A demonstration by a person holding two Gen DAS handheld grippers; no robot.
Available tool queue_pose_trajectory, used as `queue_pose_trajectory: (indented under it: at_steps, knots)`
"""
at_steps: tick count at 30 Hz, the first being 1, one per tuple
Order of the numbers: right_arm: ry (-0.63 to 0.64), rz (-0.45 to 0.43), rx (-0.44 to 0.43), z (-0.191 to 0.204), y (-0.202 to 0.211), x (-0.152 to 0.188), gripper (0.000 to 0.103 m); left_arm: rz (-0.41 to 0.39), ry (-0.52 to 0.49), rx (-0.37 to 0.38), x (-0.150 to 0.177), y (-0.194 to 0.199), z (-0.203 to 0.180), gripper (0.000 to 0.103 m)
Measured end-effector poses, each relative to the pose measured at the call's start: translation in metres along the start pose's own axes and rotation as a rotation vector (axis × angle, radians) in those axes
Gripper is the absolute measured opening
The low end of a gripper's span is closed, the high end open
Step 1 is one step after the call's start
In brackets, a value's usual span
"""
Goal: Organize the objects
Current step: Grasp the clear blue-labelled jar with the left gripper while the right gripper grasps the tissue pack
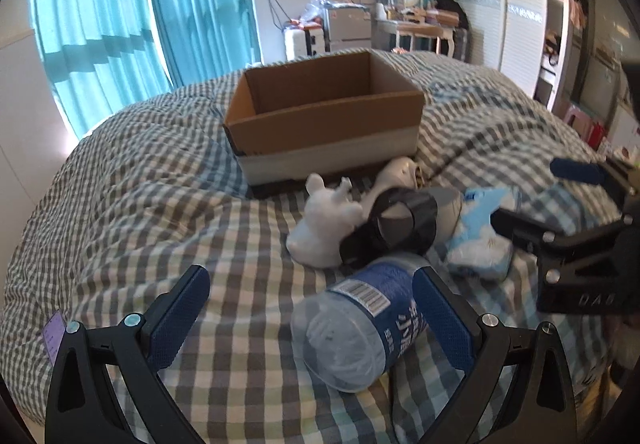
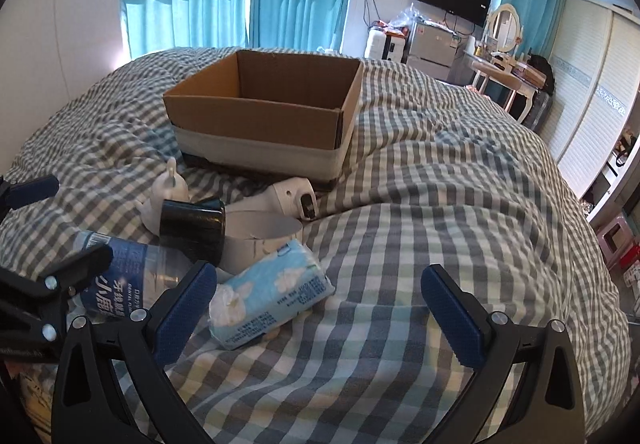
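Nearest, a clear jar (image 1: 356,324) is seen lying on the bed (image 1: 160,203), long axis toward 1 o'clock, already between the left gripper's (image 1: 312,320) wide-apart jaws — the right gripper (image 2: 320,316) is likewise spread, empty — cardboard box (image 1: 320,115) at 12 o'clock.

The left black two-finger gripper with blue ribbed pads (image 1: 312,318) fills the bottom of its own view, jaws spread wide apart with nothing clamped between them. The right black two-finger gripper with blue ribbed pads (image 2: 320,310) likewise spans the bottom of its view, jaws wide and holding nothing. Each gripper shows at the other view's edge, the right at mid-right, the left at lower left.
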State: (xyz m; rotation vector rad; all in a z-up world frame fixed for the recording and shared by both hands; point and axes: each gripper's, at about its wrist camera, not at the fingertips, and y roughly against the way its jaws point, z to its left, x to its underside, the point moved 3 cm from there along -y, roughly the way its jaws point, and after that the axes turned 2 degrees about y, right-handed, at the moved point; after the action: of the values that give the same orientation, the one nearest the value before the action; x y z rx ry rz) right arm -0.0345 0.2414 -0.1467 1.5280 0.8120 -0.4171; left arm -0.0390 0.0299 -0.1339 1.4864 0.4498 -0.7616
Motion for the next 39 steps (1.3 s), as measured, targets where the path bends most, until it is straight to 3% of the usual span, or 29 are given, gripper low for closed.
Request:
queue_pose_trajectory:
  at_steps: [9,10,11,12,18,21,25,30,39]
  knots:
    - [-0.020,0.005,0.003,-0.005,0.002,0.000,0.103,0.091,-0.023,0.103,0.014,-0.028,-0.015,0.102]
    - [-0.019,0.006,0.002,-0.005,0.002,0.001,0.103,0.093,-0.014,0.119,0.015,-0.029,-0.014,0.098]
    - [-0.018,0.007,0.002,-0.005,0.001,0.001,0.103,0.097,-0.001,0.148,0.015,-0.030,-0.014,0.085]
    - [-0.018,0.008,0.002,-0.004,0.001,0.001,0.103,0.101,0.014,0.182,0.016,-0.030,-0.014,0.082]
    - [-0.010,-0.006,0.013,-0.002,0.003,0.001,0.103,0.103,0.060,0.157,0.011,-0.014,-0.005,0.080]
    - [0.001,-0.011,0.014,0.001,0.004,0.001,0.103,0.006,0.028,0.044,-0.001,0.013,0.004,0.078]
    - [0.037,0.009,-0.007,0.012,-0.002,0.003,0.103,-0.047,0.023,-0.044,-0.012,0.027,0.022,0.068]
    - [0.119,0.073,-0.029,0.036,-0.023,0.007,0.102,-0.024,0.033,-0.032,-0.009,0.017,0.030,0.068]
    - [0.161,0.140,-0.003,0.042,-0.046,0.014,0.084,0.036,-0.020,0.005,0.008,-0.005,0.013,0.068]
